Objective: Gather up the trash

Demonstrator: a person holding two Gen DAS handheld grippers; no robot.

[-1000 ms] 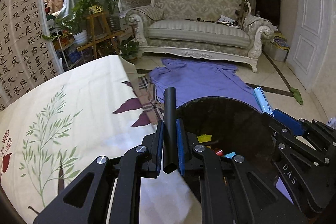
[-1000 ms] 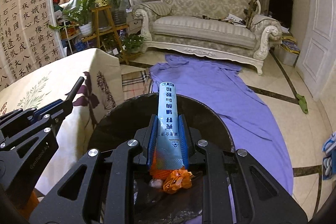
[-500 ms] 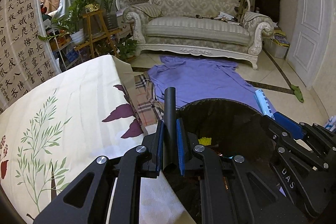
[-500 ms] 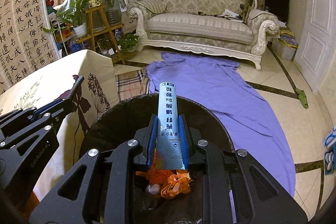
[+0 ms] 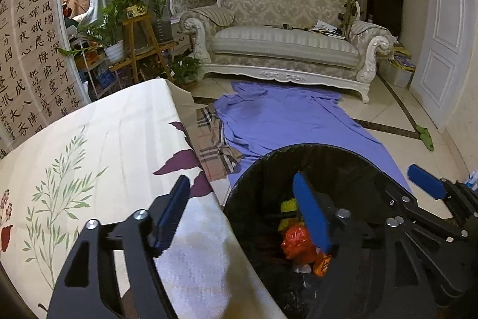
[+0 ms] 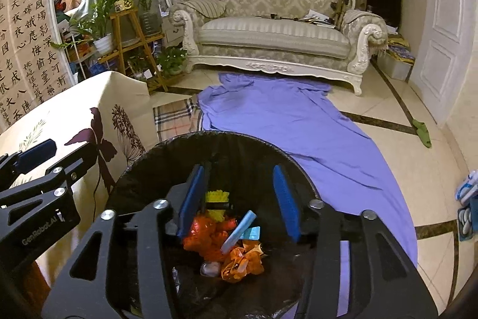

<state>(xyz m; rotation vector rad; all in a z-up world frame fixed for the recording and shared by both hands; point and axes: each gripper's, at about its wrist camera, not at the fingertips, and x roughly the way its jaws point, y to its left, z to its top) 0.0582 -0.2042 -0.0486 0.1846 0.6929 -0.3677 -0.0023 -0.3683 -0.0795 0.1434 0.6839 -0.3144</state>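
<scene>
The black-lined trash bin [image 5: 328, 153] stands on the floor at the table's corner, holding orange wrappers [image 6: 209, 238] and a yellow piece [image 6: 216, 196]. A light blue tube [image 6: 239, 230] lies on that trash. Over the bin's mouth my right gripper [image 6: 239, 199] has its jaws opening, with nothing between the pads. Over the table edge and the bin's left rim, my left gripper [image 5: 242, 211] is likewise opening and empty. The black tube does not show clearly. Each gripper shows at the side of the other's view: the right [image 5: 400, 178], the left [image 6: 70, 148].
A cream cloth with leaf prints covers the table [image 5: 104, 139] on the left. A purple sheet [image 5: 283, 115] and a plaid cloth [image 5: 215, 139] lie on the tiled floor before a pale sofa [image 5: 283, 44]. Potted plants on a wooden stand [image 5: 140, 44] are at the back left.
Both grippers went from shut to open. The left let go of the black tube. The right let go of the light blue tube, which now lies in the bin.
</scene>
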